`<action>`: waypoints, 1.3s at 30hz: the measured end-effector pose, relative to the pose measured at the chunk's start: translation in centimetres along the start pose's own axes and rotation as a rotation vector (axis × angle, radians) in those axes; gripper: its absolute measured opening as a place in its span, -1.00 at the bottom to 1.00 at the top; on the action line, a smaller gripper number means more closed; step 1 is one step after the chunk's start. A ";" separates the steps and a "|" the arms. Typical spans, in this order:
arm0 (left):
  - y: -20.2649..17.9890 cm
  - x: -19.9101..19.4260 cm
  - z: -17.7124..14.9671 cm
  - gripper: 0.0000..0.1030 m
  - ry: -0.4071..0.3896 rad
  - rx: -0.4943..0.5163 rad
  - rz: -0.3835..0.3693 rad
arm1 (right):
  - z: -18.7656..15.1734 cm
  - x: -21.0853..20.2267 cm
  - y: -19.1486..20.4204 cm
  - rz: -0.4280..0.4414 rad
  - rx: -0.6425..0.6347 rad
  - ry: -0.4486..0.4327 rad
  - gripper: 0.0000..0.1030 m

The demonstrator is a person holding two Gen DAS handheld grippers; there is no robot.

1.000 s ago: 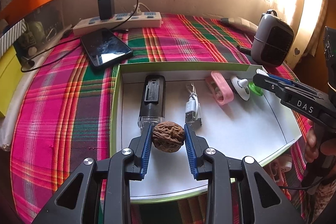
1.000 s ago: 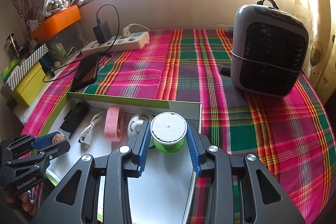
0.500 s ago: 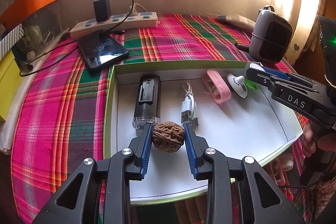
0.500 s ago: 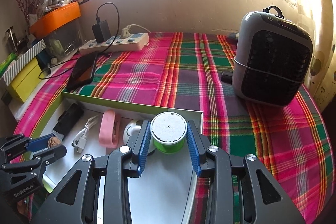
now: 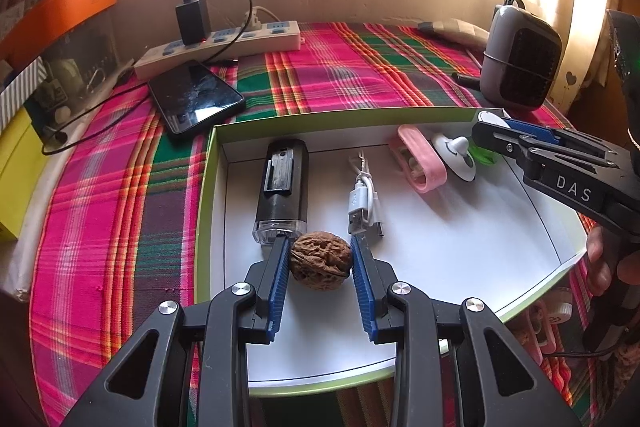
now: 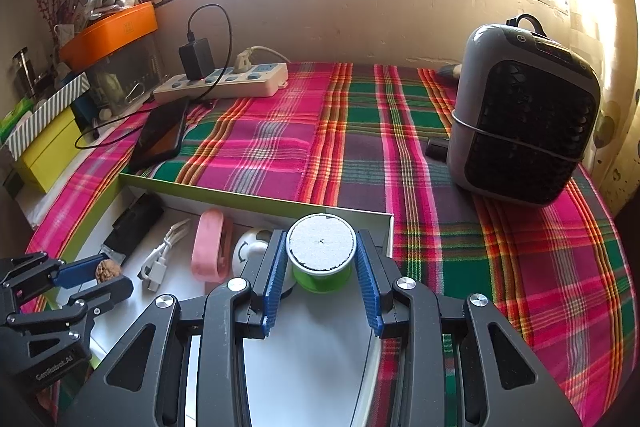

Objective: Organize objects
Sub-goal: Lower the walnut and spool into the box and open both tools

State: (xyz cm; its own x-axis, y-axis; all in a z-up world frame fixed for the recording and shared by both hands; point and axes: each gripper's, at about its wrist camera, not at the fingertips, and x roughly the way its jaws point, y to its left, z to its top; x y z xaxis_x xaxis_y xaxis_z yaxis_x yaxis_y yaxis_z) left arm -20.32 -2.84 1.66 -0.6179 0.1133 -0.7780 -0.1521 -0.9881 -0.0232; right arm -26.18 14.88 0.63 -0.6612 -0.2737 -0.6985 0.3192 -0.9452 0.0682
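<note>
Left gripper [image 5: 320,253] pinches a wrinkled brown walnut [image 5: 321,260]; right gripper [image 6: 321,255] clamps a green cylindrical spool [image 6: 321,259], both poised over the white, green-rimmed tray [image 5: 460,239] for sorting.

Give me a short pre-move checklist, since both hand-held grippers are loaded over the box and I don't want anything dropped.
1. Left hand-held gripper shut on the walnut: ok, both pads touch it.
2. Right hand-held gripper shut on the green spool: ok, pads flank it.
3. Walnut over the white box floor: ok.
4. Bare floor in the box's near half for setting down: ok.
5. Walnut clear of the black device and USB cable: cannot tell, both look very close.
6. Spool resting on the floor or lifted: cannot tell.
</note>
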 end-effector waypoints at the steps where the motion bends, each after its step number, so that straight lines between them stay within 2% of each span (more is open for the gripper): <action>1: 0.0 0.0 0.0 -0.44 0.001 0.000 0.001 | 0.0 0.1 0.0 0.001 -0.002 0.004 -0.30; 21: 0.0 0.1 0.0 -0.44 0.001 -0.001 0.005 | -0.1 0.5 0.3 -0.005 -0.009 0.017 -0.30; 25: 0.1 0.1 0.0 -0.43 0.000 -0.003 0.004 | -0.2 0.4 0.4 0.007 -0.007 0.017 -0.18; 34: 0.2 -0.1 0.1 -0.32 0.002 -0.010 -0.009 | -0.2 0.3 0.5 0.006 0.002 0.013 -0.15; 37: 0.2 -0.2 0.0 -0.31 0.002 -0.018 -0.014 | -0.3 0.0 0.6 0.018 0.002 0.004 0.00; 39: 0.1 -0.4 0.0 -0.31 -0.002 -0.022 -0.017 | -0.2 -0.1 0.7 0.013 -0.002 -0.002 0.03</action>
State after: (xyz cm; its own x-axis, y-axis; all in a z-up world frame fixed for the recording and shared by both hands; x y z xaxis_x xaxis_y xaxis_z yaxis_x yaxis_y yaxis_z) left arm -20.10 -2.96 2.00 -0.6167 0.1298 -0.7764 -0.1456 -0.9881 -0.0495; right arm -25.70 14.27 0.61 -0.6582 -0.2865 -0.6962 0.3292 -0.9412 0.0761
